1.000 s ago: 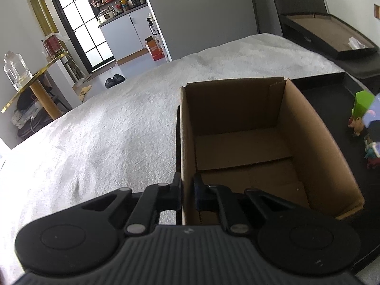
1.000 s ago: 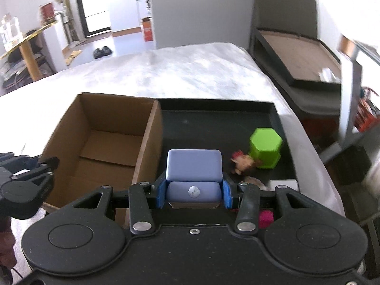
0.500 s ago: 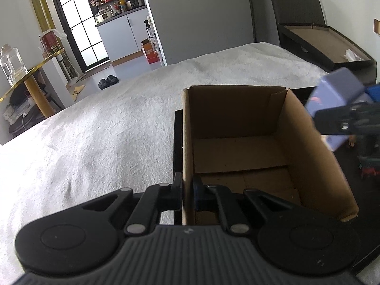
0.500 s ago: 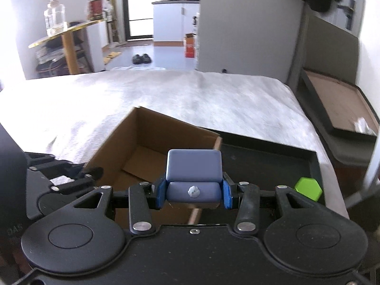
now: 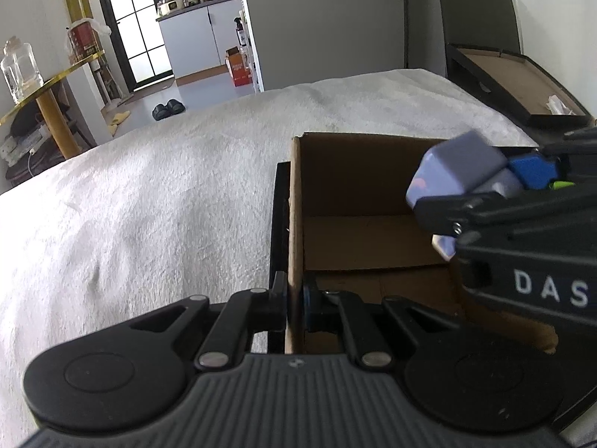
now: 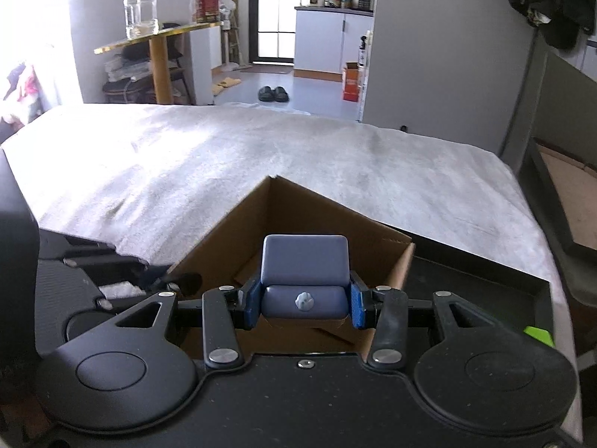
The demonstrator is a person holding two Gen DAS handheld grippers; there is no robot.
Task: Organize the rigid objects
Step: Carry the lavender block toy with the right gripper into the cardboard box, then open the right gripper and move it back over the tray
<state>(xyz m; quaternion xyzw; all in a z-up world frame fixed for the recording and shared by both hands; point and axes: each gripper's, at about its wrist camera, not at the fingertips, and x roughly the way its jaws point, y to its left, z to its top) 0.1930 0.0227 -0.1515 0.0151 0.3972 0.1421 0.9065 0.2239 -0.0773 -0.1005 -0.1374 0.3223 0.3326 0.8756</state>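
Note:
An open cardboard box (image 5: 373,239) (image 6: 298,220) stands on a black tray (image 6: 485,280) over a white cloth. My left gripper (image 5: 294,310) is shut on the box's near left wall, one finger outside and one inside. My right gripper (image 6: 304,300) is shut on a lavender blue block (image 6: 305,261), its blue pads pressing both sides. In the left wrist view that block (image 5: 459,171) hangs above the box's right side. A green block (image 6: 539,334) shows only as a corner at the tray's right.
The white cloth (image 5: 149,201) stretches left and beyond the box. A gold-edged side table (image 6: 156,37) bears a glass jar. A dark flat case (image 5: 515,86) lies at the right. Slippers (image 6: 272,93) and an orange carton (image 6: 350,82) are on the far floor.
My right gripper carried the lavender block leftward from over the tray to above the box and rolled. The left gripper kept its hold on the box wall.

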